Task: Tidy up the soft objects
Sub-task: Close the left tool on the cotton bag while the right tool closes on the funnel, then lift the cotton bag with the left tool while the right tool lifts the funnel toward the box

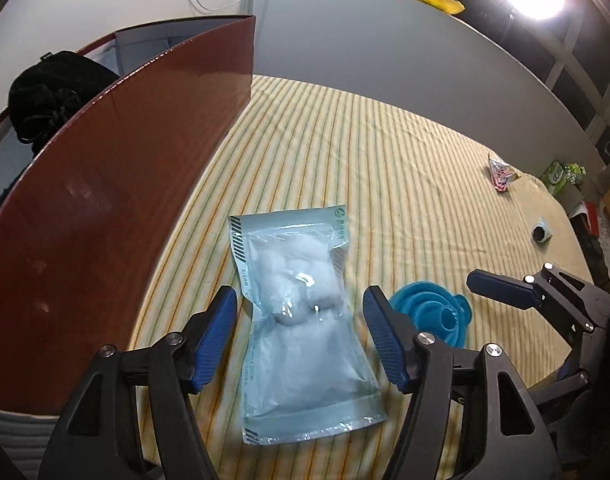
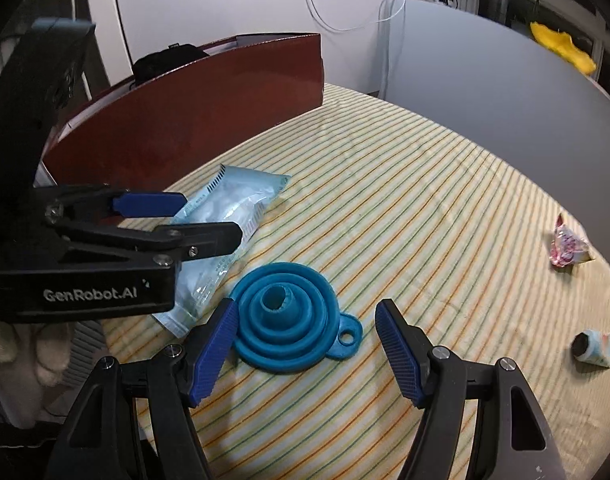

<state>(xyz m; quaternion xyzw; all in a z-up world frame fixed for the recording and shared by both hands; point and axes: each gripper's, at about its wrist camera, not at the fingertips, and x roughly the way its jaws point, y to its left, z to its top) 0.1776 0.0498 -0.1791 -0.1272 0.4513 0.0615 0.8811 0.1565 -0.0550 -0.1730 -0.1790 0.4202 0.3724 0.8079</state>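
Pickup was in hand: left gripper (image 1: 301, 336) hovered wide open, empty, astride the cotton-ball pouch (image 1: 301, 320) on the striped cloth (image 1: 385, 160); closing came next, then probably the brown box (image 1: 105, 200).

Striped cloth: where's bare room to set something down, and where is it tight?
The widest bare patch of striped cloth lies between the blue funnel and the pink wrapper, running back to the grey panel. It is crowded near the brown box: the cotton pouch, the funnel, the left gripper and the right gripper sit close together.
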